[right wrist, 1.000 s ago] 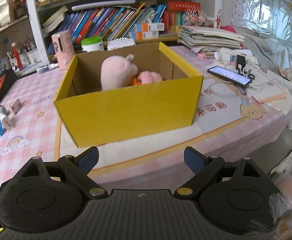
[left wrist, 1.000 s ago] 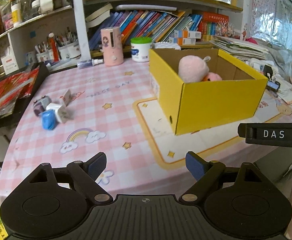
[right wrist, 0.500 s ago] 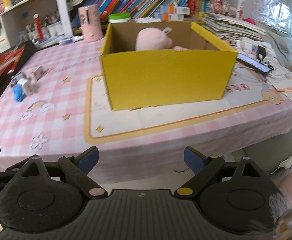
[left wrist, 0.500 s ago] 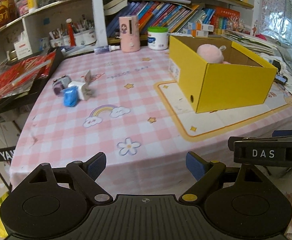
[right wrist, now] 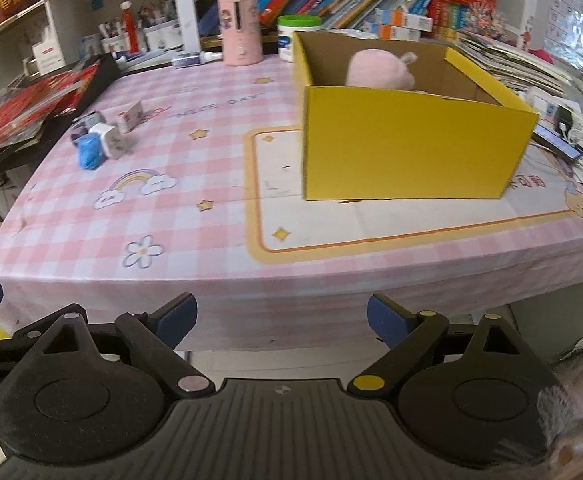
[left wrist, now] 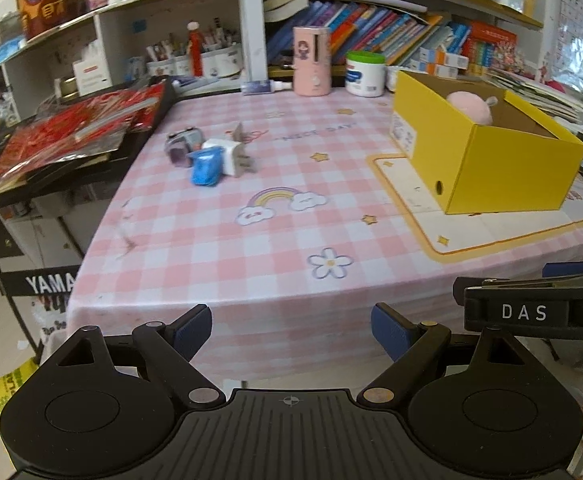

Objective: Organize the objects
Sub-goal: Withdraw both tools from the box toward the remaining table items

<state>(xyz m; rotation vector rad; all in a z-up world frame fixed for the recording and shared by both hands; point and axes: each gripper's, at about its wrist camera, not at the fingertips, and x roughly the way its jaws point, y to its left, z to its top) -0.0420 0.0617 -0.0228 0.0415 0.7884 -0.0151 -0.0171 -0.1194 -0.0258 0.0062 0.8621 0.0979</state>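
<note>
A yellow cardboard box (left wrist: 491, 168) (right wrist: 411, 144) stands on the right of the pink checked table and holds a pink plush toy (left wrist: 471, 106) (right wrist: 379, 70). A cluster of small objects lies at the table's left: a blue piece (left wrist: 206, 167) (right wrist: 89, 152), a white charger plug (left wrist: 227, 154) (right wrist: 109, 140), a grey watch-like item (left wrist: 181, 144) and a small card (right wrist: 131, 116). My left gripper (left wrist: 291, 330) is open and empty, off the table's front edge. My right gripper (right wrist: 281, 320) is open and empty, also in front of the table; it also shows in the left wrist view (left wrist: 531, 312).
A pink cylinder (left wrist: 311, 62) (right wrist: 239, 28) and a white jar (left wrist: 365, 74) stand at the table's back. Shelves with books rise behind. A black tray with red packets (left wrist: 71, 132) lies left. A phone (right wrist: 557, 144) and papers lie right.
Both grippers have pulled back and away from the table, past its front edge. The box and small objects now look farther off. Nothing on the table has moved.
</note>
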